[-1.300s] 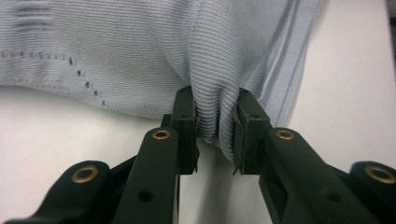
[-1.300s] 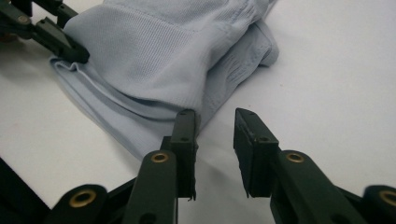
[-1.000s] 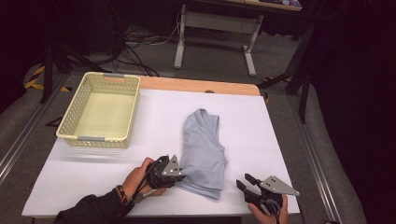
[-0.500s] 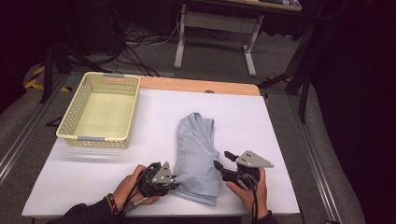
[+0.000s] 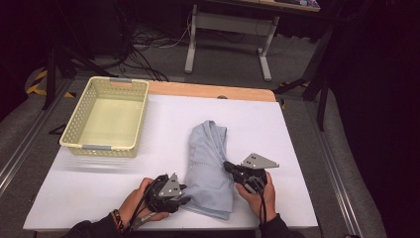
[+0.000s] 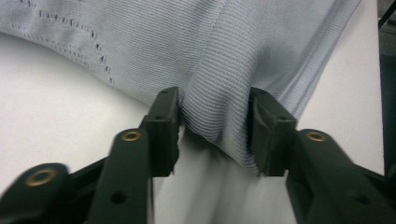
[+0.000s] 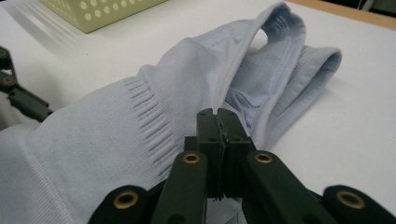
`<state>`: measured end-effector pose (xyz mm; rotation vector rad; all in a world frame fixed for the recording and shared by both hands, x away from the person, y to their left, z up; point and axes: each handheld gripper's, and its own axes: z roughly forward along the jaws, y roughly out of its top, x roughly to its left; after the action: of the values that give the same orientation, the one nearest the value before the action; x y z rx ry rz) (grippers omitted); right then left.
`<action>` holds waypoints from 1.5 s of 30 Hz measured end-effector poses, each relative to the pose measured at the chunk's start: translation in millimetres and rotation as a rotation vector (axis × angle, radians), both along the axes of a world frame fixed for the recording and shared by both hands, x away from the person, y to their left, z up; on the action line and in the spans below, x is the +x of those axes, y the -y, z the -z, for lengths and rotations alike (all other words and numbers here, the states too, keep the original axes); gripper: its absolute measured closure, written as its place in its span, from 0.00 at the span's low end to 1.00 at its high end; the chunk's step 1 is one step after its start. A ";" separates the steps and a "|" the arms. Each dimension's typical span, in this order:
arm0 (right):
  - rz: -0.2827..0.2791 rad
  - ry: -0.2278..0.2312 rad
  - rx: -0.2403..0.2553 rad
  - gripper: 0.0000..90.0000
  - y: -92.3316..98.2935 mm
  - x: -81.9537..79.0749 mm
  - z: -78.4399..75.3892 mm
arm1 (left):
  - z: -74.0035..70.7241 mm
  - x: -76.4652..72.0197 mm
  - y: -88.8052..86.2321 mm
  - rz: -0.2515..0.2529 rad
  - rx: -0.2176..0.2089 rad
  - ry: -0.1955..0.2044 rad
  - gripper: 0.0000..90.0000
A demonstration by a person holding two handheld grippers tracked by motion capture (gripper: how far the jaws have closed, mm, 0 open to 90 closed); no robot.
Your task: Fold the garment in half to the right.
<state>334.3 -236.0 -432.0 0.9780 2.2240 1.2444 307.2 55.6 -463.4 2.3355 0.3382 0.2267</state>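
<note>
While its jaws stand apart with a ribbed fold of the pale blue garment (image 6: 219,93) bulging between them, the left gripper (image 6: 212,133) sits low in the centre of the left gripper view. These jaws have just been opening, and the pads flank the fold rather than squeeze it, though the left pad lies right against the cloth.

The right gripper (image 7: 218,154) has its jaws pressed together, having just been closing. In the right gripper view their tips meet at the lower middle of the frame, at the edge of the garment (image 7: 140,140); whether any cloth is caught between them cannot be told.

From the high view, the left gripper (image 5: 181,196) lies at the bottom centre, its tips at the lower left hem of the garment (image 5: 208,168). The right gripper (image 5: 229,167) is just to the right of centre, its tips touching the garment's right edge. A hand (image 5: 257,196) holds it from below.

That garment lies bunched in a long heap on the white bench (image 5: 277,129), running from the middle of the frame down toward the bottom edge. A cream basket (image 5: 74,144) stands at the upper left of the bench, well apart from the cloth.
</note>
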 end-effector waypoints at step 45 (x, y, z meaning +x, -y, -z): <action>0.032 -0.305 0.024 0.26 8.6 10.4 31.2 | 7.4 10.8 8.7 -0.047 -0.047 -0.133 0.25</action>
<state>344.7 -244.6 -463.2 1.2817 2.4123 1.1750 318.0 46.9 -470.8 2.3037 0.4592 0.0845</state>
